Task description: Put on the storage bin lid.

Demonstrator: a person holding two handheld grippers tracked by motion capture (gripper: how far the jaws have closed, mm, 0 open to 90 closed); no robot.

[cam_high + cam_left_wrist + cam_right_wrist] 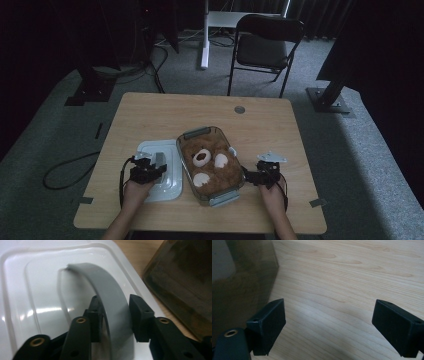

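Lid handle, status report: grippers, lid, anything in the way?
Left gripper closed around the grey handle of the white lid. Right gripper open over bare table. Lid flat beside the tub; nothing blocking.

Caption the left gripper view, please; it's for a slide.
Left gripper with its jaws around the grey handle of a white lid, beside a tinted container.

A light wooden square table (150,112) fills the middle of the frame. On it, left of centre, lies a white plastic lid (167,187); just beside it, at centre, stands a clear rectangular container (222,196).
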